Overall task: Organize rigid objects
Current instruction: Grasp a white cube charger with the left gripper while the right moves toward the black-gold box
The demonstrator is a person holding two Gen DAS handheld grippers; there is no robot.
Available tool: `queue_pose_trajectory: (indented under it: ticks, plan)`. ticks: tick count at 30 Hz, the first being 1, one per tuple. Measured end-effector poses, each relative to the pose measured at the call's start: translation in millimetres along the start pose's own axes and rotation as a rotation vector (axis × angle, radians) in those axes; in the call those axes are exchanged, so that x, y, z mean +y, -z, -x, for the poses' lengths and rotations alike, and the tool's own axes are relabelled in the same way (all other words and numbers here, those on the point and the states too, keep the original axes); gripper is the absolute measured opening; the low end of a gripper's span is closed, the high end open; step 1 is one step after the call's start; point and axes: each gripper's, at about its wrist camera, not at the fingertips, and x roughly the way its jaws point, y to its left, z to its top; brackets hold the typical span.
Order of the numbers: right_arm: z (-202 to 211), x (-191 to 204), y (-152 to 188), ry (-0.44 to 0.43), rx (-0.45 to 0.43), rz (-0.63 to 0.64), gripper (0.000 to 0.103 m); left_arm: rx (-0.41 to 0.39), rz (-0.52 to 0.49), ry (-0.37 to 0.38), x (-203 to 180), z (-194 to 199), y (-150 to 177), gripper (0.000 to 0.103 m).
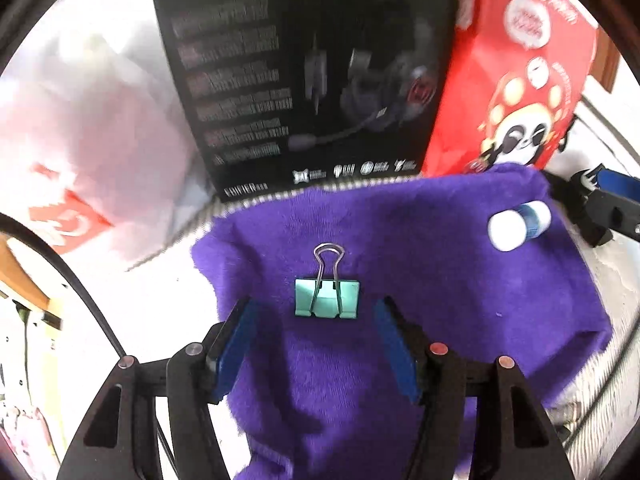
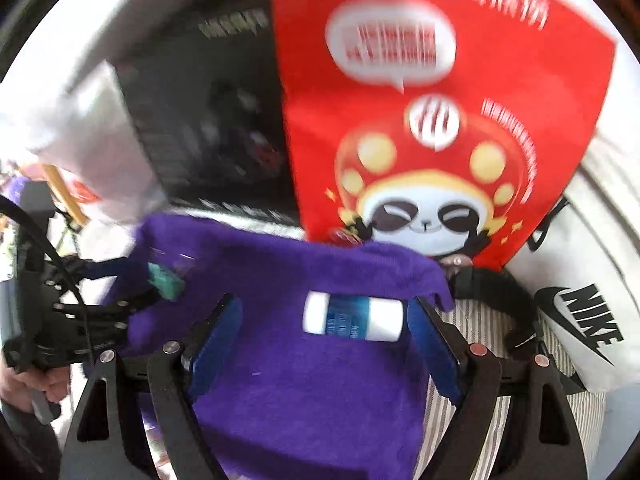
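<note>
Two claws apart, empty | teal binder clip (image 1: 327,298), flat | blue-white bottle (image 2: 353,317), on its side

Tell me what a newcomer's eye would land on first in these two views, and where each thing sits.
The purple cloth fills the middle of both views, with a teal binder clip lying on it just ahead of the open left tool. A small blue bottle with white ends lies on its side on the same cloth, between the fingers of the open right tool. Behind the cloth stand a red panda-print bag and a black box.
</note>
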Motion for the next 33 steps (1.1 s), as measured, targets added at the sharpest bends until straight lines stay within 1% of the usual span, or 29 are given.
queue_pose_trajectory:
  ticks: [2,5,7,9,11,12,14,17,18,20,23,25,29,30,33]
  plan:
    - [24,7,2,-0.016,-0.041,0.017,0.084,-0.024,-0.01,0.012,-3,22,9,0.06]
    - [63,9,15,0.005,-0.1,0.024,0.084,-0.045,-0.025,0.033,-2,49,29,0.06]
    - [79,10,23,0.012,-0.107,0.024,0.084,-0.045,-0.019,0.051,-4,58,42,0.06]
    - [92,6,41,0.024,-0.11,0.008,0.084,-0.04,0.003,0.069,-4,70,66,0.06]
    - [101,1,63,0.02,-0.096,-0.031,0.084,-0.024,0.025,0.1,-6,79,88,0.06]
    - [98,-1,72,0.015,-0.088,-0.05,0.084,-0.019,0.036,0.114,-2,81,100,0.06]
    - [96,-8,101,0.004,-0.052,-0.11,0.084,0.007,0.06,0.156,-8,81,120,0.06]
    - [98,-16,145,-0.017,-0.002,-0.194,0.084,0.031,0.087,0.214,-19,79,142,0.06]
    - [99,-17,154,-0.02,0.009,-0.209,0.084,0.035,0.094,0.217,-20,81,148,0.06]
    - [105,-21,168,-0.007,0.023,-0.231,0.084,0.043,0.094,0.207,-29,80,155,0.062]
    - [114,-27,179,0.024,0.023,-0.247,0.084,0.046,0.08,0.197,-39,81,165,0.064]
    - [122,-31,185,0.04,0.018,-0.26,0.084,0.045,0.083,0.186,-43,78,166,0.066]
    - [127,-37,193,0.054,0.018,-0.278,0.084,0.061,0.083,0.111,-53,67,167,0.066]
    - [127,-37,194,0.053,0.016,-0.279,0.084,0.063,0.078,0.102,-55,65,168,0.066]
    - [126,-37,199,0.05,0.022,-0.275,0.084,0.066,0.034,0.035,-65,57,172,0.067]
